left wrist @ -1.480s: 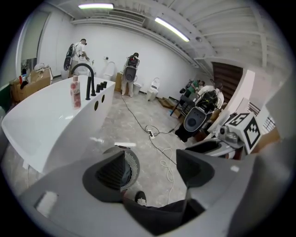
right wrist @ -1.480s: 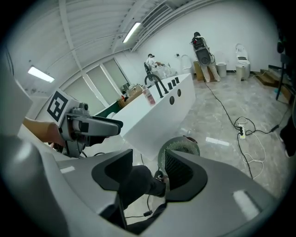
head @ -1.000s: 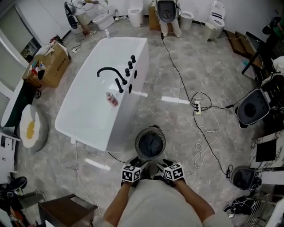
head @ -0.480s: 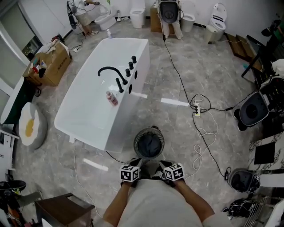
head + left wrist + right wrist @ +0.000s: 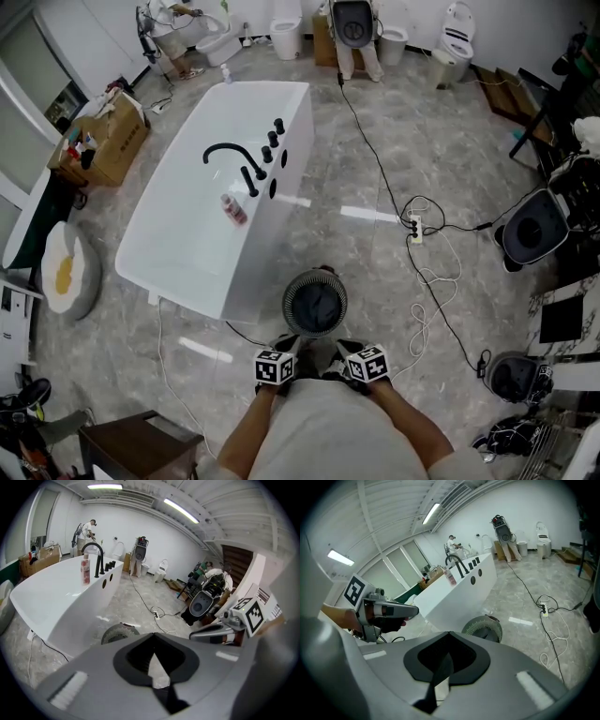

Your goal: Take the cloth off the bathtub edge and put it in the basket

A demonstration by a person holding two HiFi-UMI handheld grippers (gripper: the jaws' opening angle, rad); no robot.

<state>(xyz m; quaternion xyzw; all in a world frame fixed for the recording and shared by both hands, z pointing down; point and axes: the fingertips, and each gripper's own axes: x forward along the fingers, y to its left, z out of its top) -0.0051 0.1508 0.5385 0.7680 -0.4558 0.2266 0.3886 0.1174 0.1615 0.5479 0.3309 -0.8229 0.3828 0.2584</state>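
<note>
— At the bottom centre of the head view, just below the basket (image 5: 292, 298): what do the two grippers hold?

— Nothing. The left gripper (image 5: 153, 644) has its jaws pressed together, having just been closing, with only floor showing beyond them. The right gripper (image 5: 449, 644) is the same, its jaws just drawn together on nothing.

— And the cloth?

— A dark bundle, which I take for the cloth (image 5: 319, 306), lies inside the basket at lower centre. The bathtub (image 5: 178, 230) runs from upper centre to middle left. Its edge carries only a black faucet (image 5: 225, 150), a row of black knobs (image 5: 273, 138) and a pink bottle (image 5: 233, 208). I see no cloth on it.

— Why are the grippers held so close to the person's body?

— My reading is that the drop is made. The jaws are clear of the basket, low and side by side, both pointing down toward it, as tools are parked when the work looks finished.

— And why is the basket there?

— It stands on the floor just beside the tub's near corner, between tub and person, probably so the carry from the edge is short. The power strip (image 5: 415, 227) lies at right of centre, well apart from it.
</note>
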